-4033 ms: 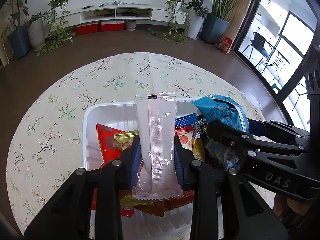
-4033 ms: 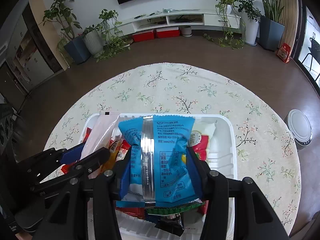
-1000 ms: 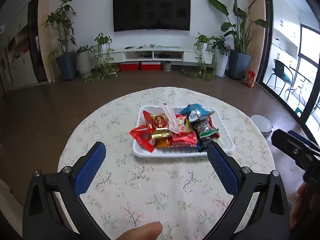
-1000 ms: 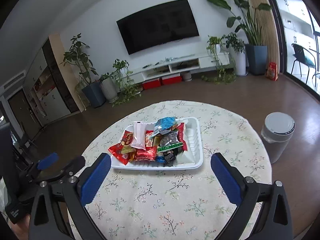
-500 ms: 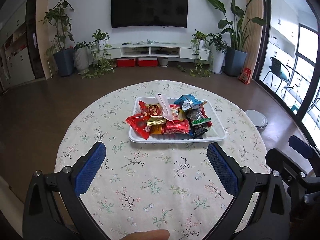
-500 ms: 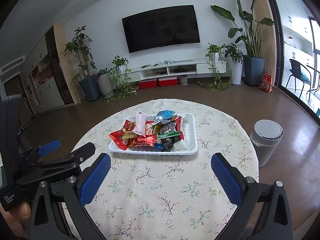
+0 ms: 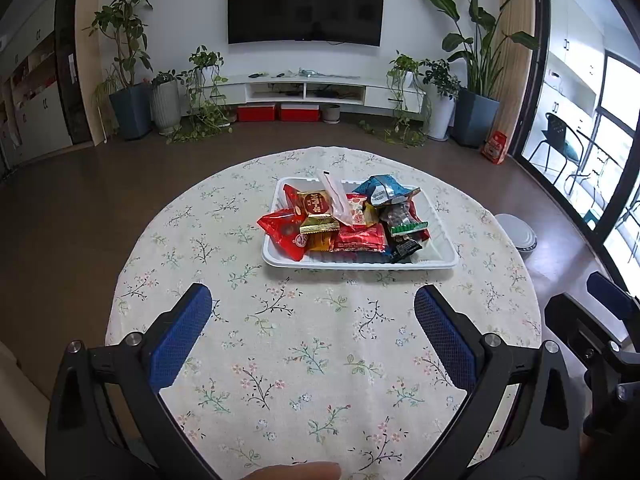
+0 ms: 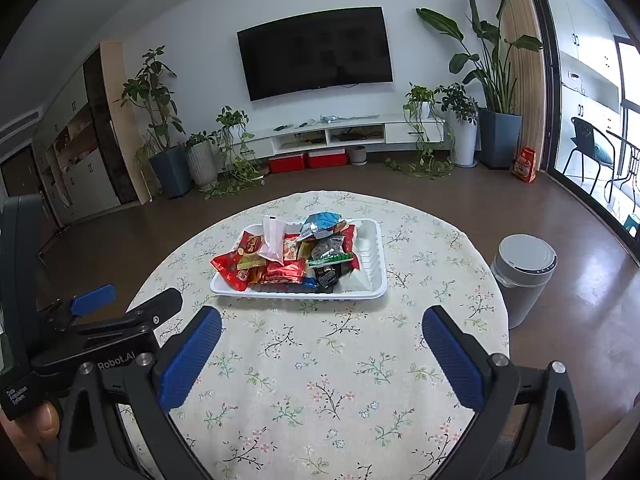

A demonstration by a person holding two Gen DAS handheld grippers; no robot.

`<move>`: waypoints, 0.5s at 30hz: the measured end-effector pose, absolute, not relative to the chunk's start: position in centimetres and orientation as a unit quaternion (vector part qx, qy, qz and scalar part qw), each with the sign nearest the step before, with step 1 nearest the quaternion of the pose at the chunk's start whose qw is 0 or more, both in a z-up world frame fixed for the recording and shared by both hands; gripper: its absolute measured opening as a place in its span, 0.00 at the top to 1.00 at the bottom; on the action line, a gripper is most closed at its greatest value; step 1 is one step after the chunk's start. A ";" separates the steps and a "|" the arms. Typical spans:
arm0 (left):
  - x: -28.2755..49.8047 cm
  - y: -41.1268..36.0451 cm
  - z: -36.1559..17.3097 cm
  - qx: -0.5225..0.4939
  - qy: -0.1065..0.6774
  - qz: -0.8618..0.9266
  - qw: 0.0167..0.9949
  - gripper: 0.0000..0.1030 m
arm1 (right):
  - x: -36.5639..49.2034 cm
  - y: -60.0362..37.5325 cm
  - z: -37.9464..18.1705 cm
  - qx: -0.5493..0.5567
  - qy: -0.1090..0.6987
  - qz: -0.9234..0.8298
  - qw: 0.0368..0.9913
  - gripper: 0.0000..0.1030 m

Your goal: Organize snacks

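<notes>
A white tray [image 7: 440,232] [image 8: 374,248] sits at the middle of a round table with a floral cloth [image 7: 320,344] [image 8: 320,380]. Several snack packets are heaped in its left part: a blue bag [image 7: 382,190] [image 8: 320,222], a clear pink packet [image 7: 334,198] [image 8: 273,238], red packets [image 7: 282,232] [image 8: 230,266]. My left gripper [image 7: 312,312] stands open over the near cloth, well short of the tray, holding nothing. My right gripper [image 8: 322,330] is likewise open and holds nothing. Each gripper shows at the other view's edge.
A grey lidded bin [image 8: 524,272] [image 7: 518,234] stands on the floor just right of the table. Potted plants [image 7: 128,80] and a low TV shelf [image 7: 304,92] line the far wall. Glass doors [image 7: 600,120] are to the right. A fingertip [image 7: 296,472] shows at the bottom edge.
Four seconds ago each gripper was shut on a packet over the tray; both packets now lie in the tray. Both grippers have pulled back and stay open, drifting slightly in the last second.
</notes>
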State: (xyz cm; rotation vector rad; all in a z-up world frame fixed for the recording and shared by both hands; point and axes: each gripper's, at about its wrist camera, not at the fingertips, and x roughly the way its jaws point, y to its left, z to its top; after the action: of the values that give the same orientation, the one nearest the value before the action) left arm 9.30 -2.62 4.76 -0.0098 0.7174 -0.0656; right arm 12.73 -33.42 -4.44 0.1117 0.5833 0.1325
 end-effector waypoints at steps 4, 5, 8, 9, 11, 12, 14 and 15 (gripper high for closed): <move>9.3 -2.6 4.6 -0.005 0.353 -0.034 0.935 0.00 | 12.7 -33.4 -4.5 0.055 0.287 0.066 0.954 0.00; 9.3 -2.6 4.6 -0.005 0.353 -0.035 0.935 0.00 | 12.7 -33.4 -4.4 0.055 0.287 0.066 0.954 0.00; 9.3 -2.8 4.5 -0.003 0.355 -0.039 0.934 0.00 | 12.7 -33.4 -4.4 0.055 0.287 0.065 0.954 0.00; 9.3 -2.8 4.4 -0.003 0.355 -0.039 0.934 0.00 | 12.7 -33.4 -4.5 0.056 0.287 0.065 0.954 0.00; 9.3 -2.8 4.3 -0.003 0.356 -0.040 0.934 0.00 | 12.7 -33.4 -4.5 0.055 0.287 0.064 0.954 0.00; 9.3 -2.9 4.3 -0.003 0.356 -0.040 0.934 0.00 | 12.7 -33.4 -4.5 0.054 0.288 0.065 0.954 0.00; 9.3 -2.9 4.3 -0.003 0.356 -0.041 0.934 0.00 | 12.7 -33.4 -4.5 0.056 0.288 0.065 0.954 0.00; 9.3 -2.9 4.2 -0.002 0.356 -0.041 0.934 0.00 | 12.7 -33.4 -4.5 0.056 0.288 0.065 0.954 0.00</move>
State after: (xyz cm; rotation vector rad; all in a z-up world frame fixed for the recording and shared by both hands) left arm 9.27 -2.90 4.24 -0.0050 0.7279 -0.0829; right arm 12.68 -33.40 -4.51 0.1139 0.5853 0.1311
